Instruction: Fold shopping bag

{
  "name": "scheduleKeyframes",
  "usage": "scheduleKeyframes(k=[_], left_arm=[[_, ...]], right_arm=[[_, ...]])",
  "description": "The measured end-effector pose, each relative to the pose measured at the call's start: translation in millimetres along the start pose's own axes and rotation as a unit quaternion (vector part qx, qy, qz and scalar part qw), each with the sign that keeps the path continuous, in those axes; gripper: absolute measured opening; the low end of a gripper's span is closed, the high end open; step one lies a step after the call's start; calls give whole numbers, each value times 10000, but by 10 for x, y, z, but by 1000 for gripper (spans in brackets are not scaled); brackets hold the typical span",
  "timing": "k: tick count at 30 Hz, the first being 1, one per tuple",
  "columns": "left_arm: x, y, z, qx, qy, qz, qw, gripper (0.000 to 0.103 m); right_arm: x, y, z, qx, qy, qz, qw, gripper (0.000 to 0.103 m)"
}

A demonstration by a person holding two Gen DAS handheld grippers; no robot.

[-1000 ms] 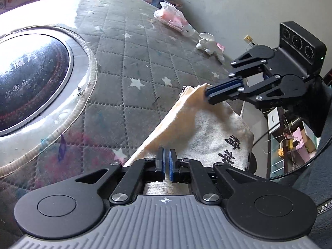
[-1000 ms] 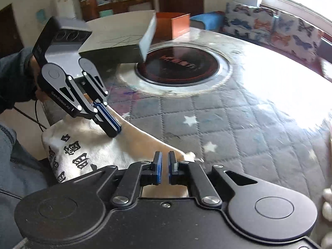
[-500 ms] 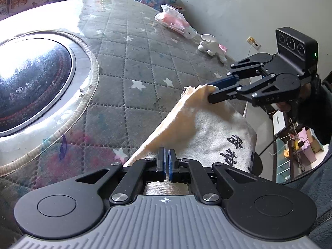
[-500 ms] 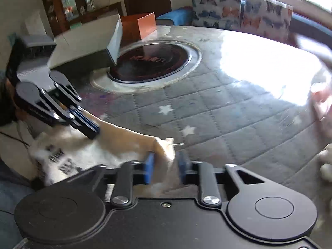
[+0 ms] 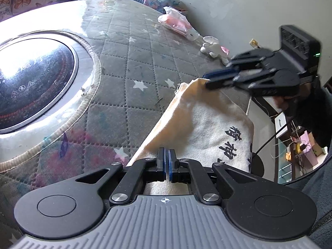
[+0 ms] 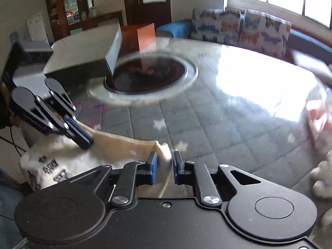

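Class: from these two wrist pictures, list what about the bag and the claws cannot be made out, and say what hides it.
- Bag handles: none in view; the table edge and both claw bodies cut the bag off.
- Print: cropped in the left view, blurred in the right.
- Left claw: shut, but whether cloth lies between its pads is unclear.
- Right claw: blur hides whether its pads touch the corner between them.

The shopping bag [image 5: 199, 124] is coarse, matt cream cloth with black printed characters. Beneath it the table cover [image 5: 132, 66] is quilted grey fabric under a glossy film (glaring near the far edge). Both grippers look matt black plastic with bright metal rivets.
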State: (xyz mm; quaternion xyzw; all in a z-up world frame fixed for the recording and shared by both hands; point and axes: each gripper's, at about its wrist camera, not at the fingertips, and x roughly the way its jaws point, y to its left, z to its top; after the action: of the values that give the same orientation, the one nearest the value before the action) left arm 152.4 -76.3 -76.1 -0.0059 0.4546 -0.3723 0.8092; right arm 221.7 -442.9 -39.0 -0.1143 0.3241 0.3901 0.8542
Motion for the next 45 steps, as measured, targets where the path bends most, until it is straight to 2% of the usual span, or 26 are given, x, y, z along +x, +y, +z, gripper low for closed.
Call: scheduleKeyframes(k=[1,3,6,13,21,26,30,35,38,44,45], left_arm=[[-1,-6,-3,-2,-9,15,10000,4],[-4,-19,-10,-5,-26,46,10000,4],[-11,-38,-27,-25,-71,102,9999,4],[-252,-110,-241,-135,-268,693,9971,4],[-622,-118,-474,-744,-595,1202,9882,5],[-645,52,-589,-1298,-735,1093,9828,3],[-629,42,-527,-821,-717,1490,9828,3],[-676,113,-451,-933,-804,1576,9798,3],[-772,31,-434,-636,-965,1783,9772,3],[-669,149,-549,-844,-805,1519,9815,3],[-680,78,-536,-796,-794,1600,9807,3]], right_arm=[[-58,44,35,-94,-127,50,9999,15],[-10,187,69,-334,-37,451,9984,11],[303,311,25,-642,206,491,9965,11],[650,208,-61,-113,615,456,9970,7],[636,246,-34,-90,685,349,9970,7],[621,252,-15,6,676,282,9973,7],[647,325,-12,56,612,109,9981,7],[675,396,-46,38,427,-86,9990,7],[672,391,-60,157,377,-116,9991,7],[658,436,-76,109,307,-242,9992,7],[655,443,-78,82,298,-254,9992,7]])
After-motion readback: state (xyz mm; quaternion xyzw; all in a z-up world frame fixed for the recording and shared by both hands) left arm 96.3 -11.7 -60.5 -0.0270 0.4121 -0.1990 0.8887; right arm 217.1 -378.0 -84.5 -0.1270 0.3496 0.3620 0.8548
